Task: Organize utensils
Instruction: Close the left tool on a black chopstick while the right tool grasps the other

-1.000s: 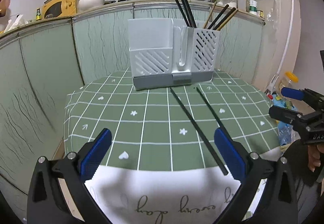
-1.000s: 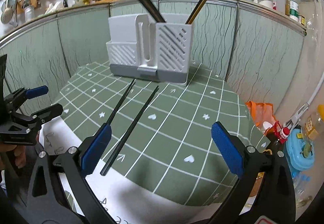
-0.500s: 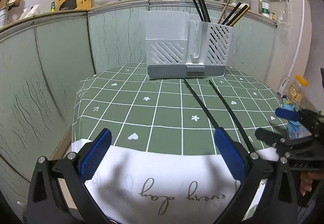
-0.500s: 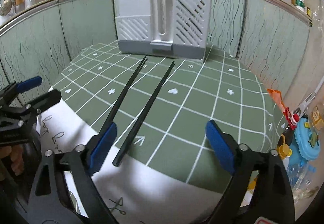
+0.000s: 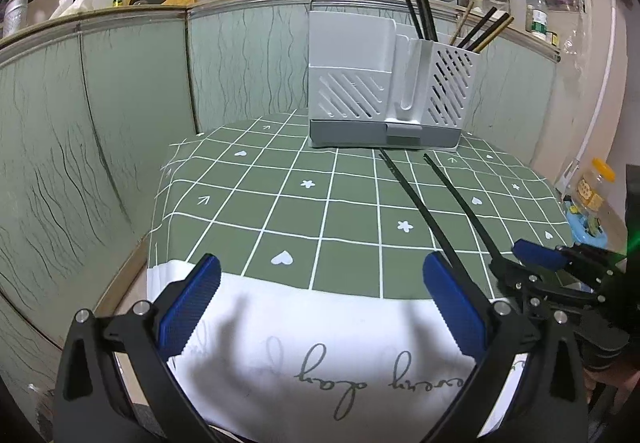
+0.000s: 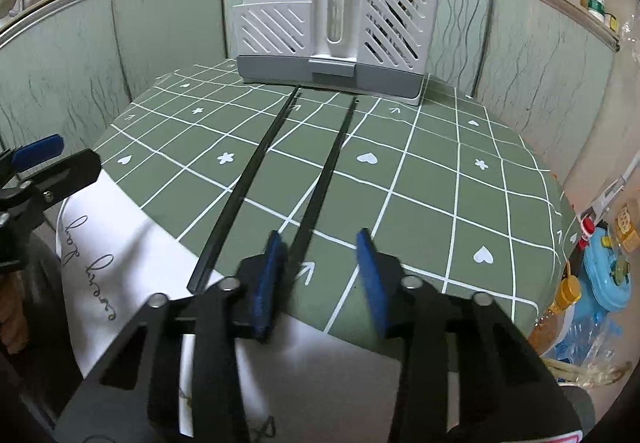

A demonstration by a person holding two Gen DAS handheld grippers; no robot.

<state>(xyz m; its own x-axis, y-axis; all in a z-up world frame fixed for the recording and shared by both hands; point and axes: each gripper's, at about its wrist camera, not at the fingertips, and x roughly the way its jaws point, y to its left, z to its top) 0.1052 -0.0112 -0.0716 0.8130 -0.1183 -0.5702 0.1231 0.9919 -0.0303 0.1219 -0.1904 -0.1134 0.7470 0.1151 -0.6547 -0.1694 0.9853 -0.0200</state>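
Tablecloth (image 6: 440, 171); chopstick (image 6: 320, 183) between fingers (image 6: 268, 283)

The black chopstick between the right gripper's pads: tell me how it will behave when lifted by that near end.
The chopstick looks thin, straight and rigid, so it should lift without bending. Gripped at its near end by the right gripper, whose jaws have just been closing, its far tip will probably droop or swing. Its smooth, dark surface may slide or twist between the pads.

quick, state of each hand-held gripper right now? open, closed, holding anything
Left hand-held gripper: open, nothing between its pads.
Right hand-held gripper: jaws have just been closing around the right black chopstick; only partly closed, not yet gripping.
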